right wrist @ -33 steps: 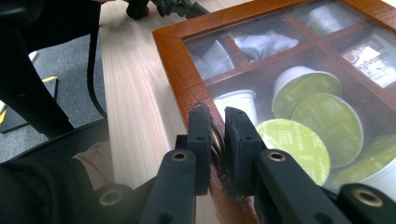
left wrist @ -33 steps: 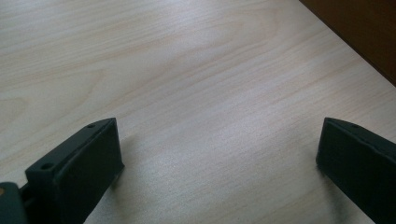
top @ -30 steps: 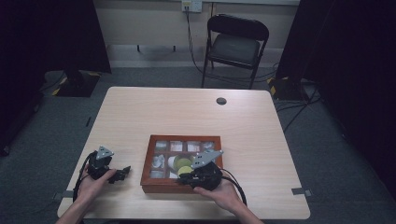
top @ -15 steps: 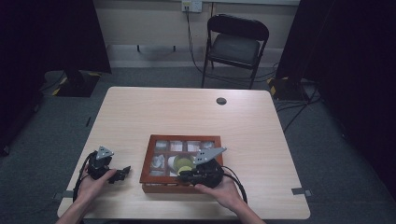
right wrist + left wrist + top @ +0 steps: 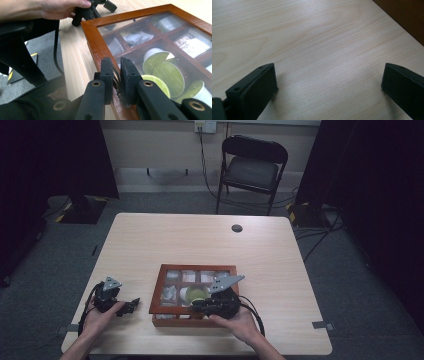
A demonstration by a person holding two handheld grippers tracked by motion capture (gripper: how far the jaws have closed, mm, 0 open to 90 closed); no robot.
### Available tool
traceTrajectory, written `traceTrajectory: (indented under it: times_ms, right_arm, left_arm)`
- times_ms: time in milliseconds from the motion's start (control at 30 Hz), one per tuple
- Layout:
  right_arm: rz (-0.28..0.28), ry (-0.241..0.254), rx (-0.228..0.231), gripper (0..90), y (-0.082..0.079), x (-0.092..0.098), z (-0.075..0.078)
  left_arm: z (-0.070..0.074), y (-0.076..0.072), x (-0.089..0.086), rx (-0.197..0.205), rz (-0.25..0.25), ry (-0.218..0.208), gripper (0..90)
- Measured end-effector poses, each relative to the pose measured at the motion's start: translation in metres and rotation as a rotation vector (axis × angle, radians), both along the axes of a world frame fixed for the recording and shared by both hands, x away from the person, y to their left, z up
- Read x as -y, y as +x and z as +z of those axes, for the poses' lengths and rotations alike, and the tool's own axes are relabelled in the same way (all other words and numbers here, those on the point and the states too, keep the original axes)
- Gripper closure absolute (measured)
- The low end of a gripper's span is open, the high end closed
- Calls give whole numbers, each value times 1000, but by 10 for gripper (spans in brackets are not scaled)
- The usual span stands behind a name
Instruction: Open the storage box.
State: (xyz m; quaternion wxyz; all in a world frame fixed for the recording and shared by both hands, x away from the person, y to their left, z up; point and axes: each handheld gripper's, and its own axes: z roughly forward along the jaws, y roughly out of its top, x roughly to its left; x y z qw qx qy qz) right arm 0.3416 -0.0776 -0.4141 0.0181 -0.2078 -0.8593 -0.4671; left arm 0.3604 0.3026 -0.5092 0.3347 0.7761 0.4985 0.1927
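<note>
Latch (image 5: 116,77) on the wooden box (image 5: 91,32) — pinched by right hand-held gripper (image 5: 117,72); label writing unreadable.

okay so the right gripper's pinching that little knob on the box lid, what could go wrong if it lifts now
The right gripper pinches the small metal knob with just its jaw tips, so it may slip off. The left gripper rests open on the table, apart from the wooden box, so the box could slide or tip and jostle the green-lidded cups.
</note>
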Motion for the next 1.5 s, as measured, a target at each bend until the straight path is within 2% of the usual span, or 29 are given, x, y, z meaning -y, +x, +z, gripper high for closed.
traceTrajectory:
  times_ms: [1133,1500]
  right_arm:
    - [-25,58,-3,811,8,3,21]
    - [-34,63,-3,812,12,4,28]
  left_arm:
    - [0,0,0,0,0,0,0]
    - [0,0,0,-2,-4,5,0]
